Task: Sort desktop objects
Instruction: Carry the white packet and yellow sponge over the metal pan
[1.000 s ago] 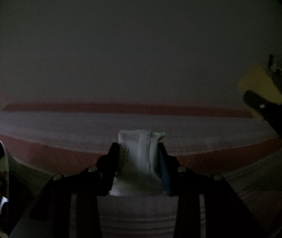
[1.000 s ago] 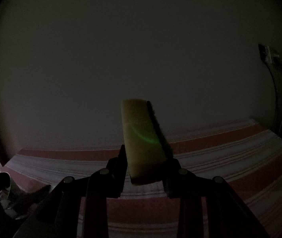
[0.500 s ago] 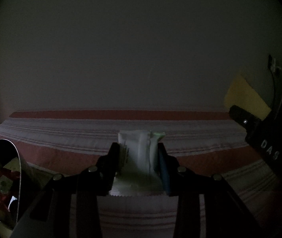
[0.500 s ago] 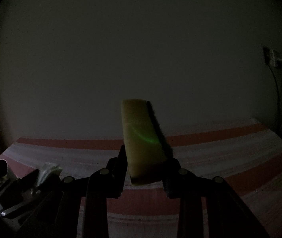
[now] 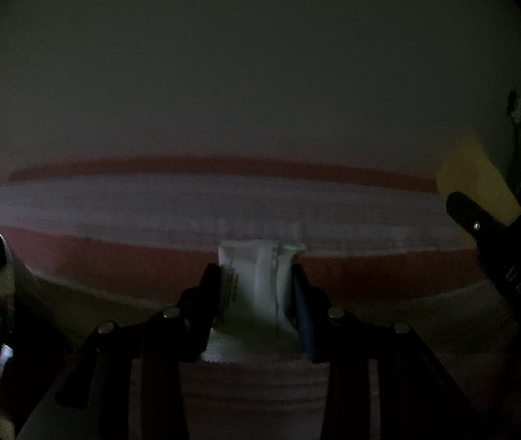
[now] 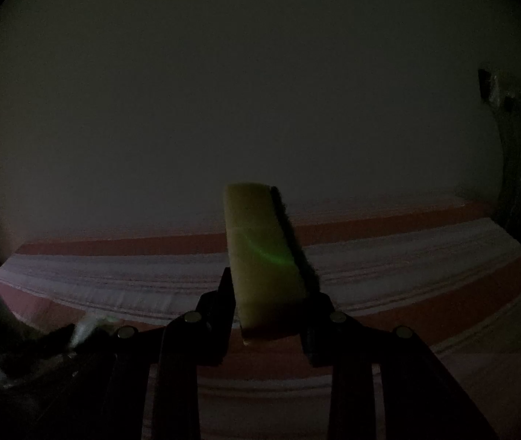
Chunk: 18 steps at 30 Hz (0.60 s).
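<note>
Dim room; a plain pale wall [image 5: 260, 73] fills the upper half of both views. Below it, a striped cloth [image 5: 187, 201] in red and whitish bands covers the surface, running wall to near edge. At far left of the left wrist view, a shiny metal container [image 5: 7, 282] with something red and blurred inside; contents not readable. Left gripper [image 5: 256, 286] is clamped on a white packet [image 5: 256, 278], which stands upright between the fingers, its top edge poking above the tips, serrated bottom edge showing behind them, above the cloth. Right gripper [image 6: 267, 297] is clamped on a yellow sponge [image 6: 260, 253] with a dark scouring layer along its right side; the sponge sticks up and forward from the fingers, leaning slightly left, clear of the cloth. From the left wrist view the same sponge [image 5: 476, 179] shows at far right, held up in the right gripper's dark fingers, well apart from the packet. A wall plug [image 6: 491, 88] with a cord sits at right.
</note>
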{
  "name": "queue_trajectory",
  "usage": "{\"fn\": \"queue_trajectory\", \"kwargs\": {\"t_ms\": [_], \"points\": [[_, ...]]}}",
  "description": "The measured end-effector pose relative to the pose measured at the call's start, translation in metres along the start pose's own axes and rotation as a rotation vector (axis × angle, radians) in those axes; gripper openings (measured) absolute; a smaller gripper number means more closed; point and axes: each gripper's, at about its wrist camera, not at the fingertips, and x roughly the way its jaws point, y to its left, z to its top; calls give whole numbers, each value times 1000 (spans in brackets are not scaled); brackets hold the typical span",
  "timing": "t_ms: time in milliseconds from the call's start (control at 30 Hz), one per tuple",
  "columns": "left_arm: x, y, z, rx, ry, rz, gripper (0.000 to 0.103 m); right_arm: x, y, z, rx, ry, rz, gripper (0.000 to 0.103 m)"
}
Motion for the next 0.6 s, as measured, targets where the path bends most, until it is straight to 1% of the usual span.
{"fn": "queue_trajectory", "kwargs": {"t_ms": [200, 267, 367, 500, 600], "points": [[-32, 0, 2, 17, -172, 55, 37, -13, 13, -10, 16, -42, -2, 33], [-42, 0, 1, 16, -213, 61, 37, -19, 17, -11, 19, -65, -10, 33], [-53, 1, -1, 26, -271, 74, 37, -24, 35, -19, 3, -100, -29, 33], [-63, 7, -12, 34, -310, 81, 37, -34, 54, -24, -39, -145, -42, 33], [-66, 15, -19, 27, -323, 76, 37, -41, 65, -27, -61, -171, -45, 33]]}}
